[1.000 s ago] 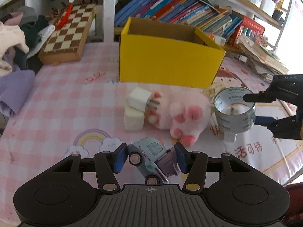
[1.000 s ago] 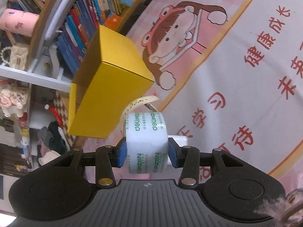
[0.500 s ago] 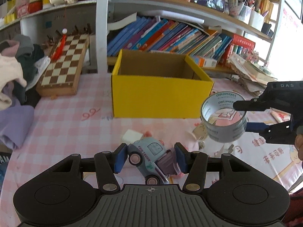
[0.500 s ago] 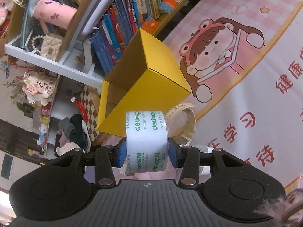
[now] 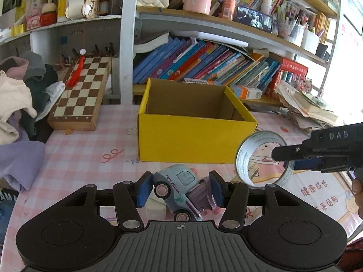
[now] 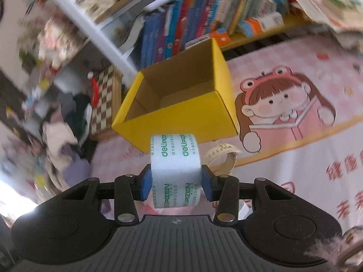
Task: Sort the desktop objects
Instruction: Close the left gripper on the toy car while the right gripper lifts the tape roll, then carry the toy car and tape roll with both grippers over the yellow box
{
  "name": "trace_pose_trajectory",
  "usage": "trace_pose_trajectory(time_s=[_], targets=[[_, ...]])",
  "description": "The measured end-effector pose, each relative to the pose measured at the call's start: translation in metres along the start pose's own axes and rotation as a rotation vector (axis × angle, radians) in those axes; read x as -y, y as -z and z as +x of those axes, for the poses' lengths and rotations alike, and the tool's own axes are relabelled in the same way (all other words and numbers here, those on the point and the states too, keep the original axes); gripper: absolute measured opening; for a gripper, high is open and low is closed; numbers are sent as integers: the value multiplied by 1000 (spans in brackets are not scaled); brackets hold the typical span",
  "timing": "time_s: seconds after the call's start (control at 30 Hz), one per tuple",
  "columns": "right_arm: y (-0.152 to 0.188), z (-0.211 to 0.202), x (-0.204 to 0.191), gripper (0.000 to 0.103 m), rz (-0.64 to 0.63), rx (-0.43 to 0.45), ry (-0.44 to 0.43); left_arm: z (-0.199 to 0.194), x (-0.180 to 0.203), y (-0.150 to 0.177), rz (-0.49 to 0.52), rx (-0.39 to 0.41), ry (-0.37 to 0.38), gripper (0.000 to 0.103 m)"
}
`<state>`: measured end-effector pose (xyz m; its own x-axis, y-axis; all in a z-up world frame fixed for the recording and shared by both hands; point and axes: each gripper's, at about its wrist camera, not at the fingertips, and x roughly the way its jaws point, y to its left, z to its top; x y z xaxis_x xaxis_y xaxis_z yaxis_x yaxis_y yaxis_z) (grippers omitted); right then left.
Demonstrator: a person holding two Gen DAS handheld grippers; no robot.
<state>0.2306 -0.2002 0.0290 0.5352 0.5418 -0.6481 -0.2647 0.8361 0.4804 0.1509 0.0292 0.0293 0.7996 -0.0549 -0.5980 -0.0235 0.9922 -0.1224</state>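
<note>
Left hand-held gripper (image 5: 180,191) clamped on a pale blue toy truck (image 5: 181,193) above the pink checked table (image 5: 74,156), right hand-held gripper (image 6: 175,182) grasping a white tape roll (image 6: 175,170), both near the open yellow box (image 5: 195,133), chessboard (image 5: 82,93) behind

The yellow box (image 5: 196,133) stands open-topped toward the back edge of the table (image 5: 74,156), its inside bare, so its mouth is free from above. Behind it the leaning books (image 5: 204,65) and the shelf board (image 5: 226,28) above them close off the back. The chessboard (image 5: 82,90) blocks the back left corner, a paper stack (image 5: 304,111) the back right. Bare cloth lies open left of the box.
</note>
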Motion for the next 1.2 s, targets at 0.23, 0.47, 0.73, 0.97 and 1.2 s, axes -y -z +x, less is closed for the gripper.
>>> trace_pose_trajectory(time_s=[0.23, 0.47, 0.73, 0.97, 1.2], targets=[[8, 0, -27, 42, -170, 9, 60, -6, -6, -2, 6, 6, 7, 53], [18, 2, -53, 42, -305, 29, 157, -16, -13, -8, 45, 21, 27, 53], [30, 2, -71, 42, -345, 38, 194, -27, -22, -13, 78, 32, 59, 53], [22, -5, -76, 42, -373, 63, 208, -15, -21, -25, 97, 56, 110, 53], [-21, 6, -75, 41, -405, 111, 203, 5, -20, -52, 89, 98, 95, 53]])
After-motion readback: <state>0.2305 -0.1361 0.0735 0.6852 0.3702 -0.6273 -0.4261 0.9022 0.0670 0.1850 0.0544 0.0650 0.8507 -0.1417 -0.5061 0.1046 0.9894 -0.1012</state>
